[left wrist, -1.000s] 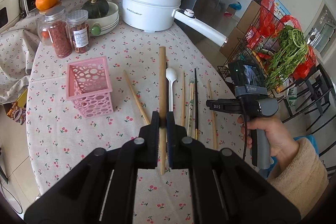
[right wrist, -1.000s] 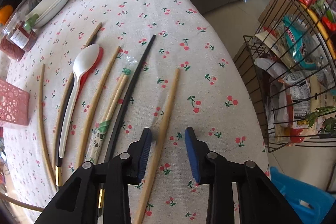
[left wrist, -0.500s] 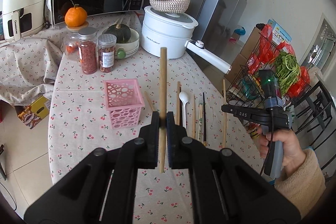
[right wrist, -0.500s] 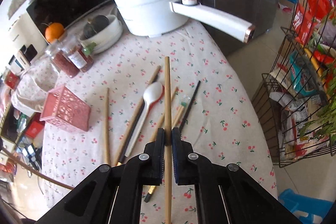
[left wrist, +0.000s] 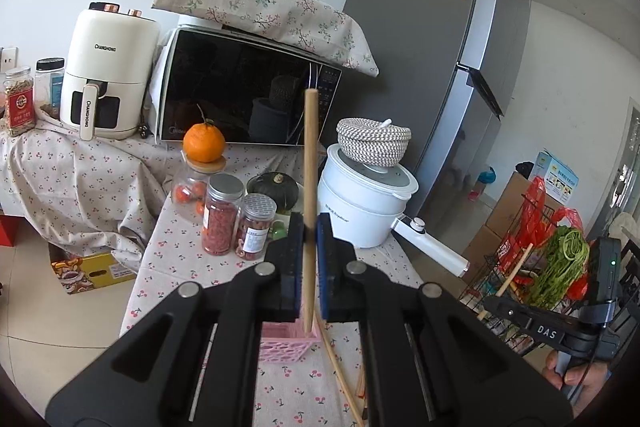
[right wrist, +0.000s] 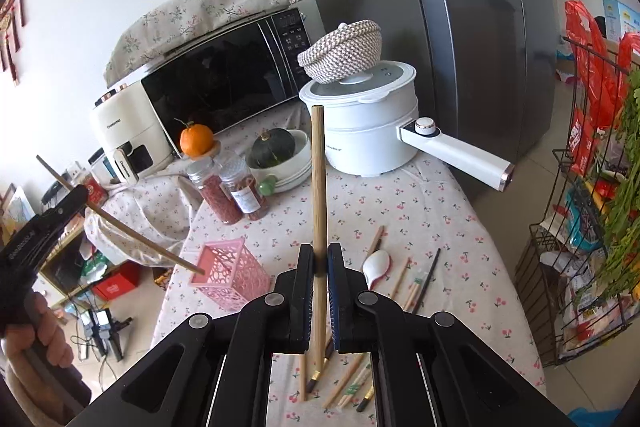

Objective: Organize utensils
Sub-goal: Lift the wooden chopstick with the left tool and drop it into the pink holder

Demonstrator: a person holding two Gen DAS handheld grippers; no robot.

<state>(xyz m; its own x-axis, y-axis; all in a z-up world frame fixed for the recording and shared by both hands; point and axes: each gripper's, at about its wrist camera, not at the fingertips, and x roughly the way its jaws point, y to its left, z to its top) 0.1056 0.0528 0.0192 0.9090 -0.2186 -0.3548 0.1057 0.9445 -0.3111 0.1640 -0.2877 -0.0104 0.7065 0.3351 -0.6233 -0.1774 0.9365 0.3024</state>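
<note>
Both grippers have just lifted off the table. The left gripper [left wrist: 307, 227] is pinching a chopstick [left wrist: 309, 163], its tip now entering the pink basket [right wrist: 228, 273]. The right gripper [right wrist: 319, 263], clamping another chopstick [right wrist: 319, 187], is waiting just beside the basket.

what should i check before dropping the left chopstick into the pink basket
1. Left gripper clamped on its chopstick: ok.
2. Chopstick tip over the pink basket opening: ok, its tip sits at the rim.
3. Basket upright: ok.
4. Right gripper with its own chopstick apart from the basket: ok.
5. Basket free inside: cannot tell.
</note>
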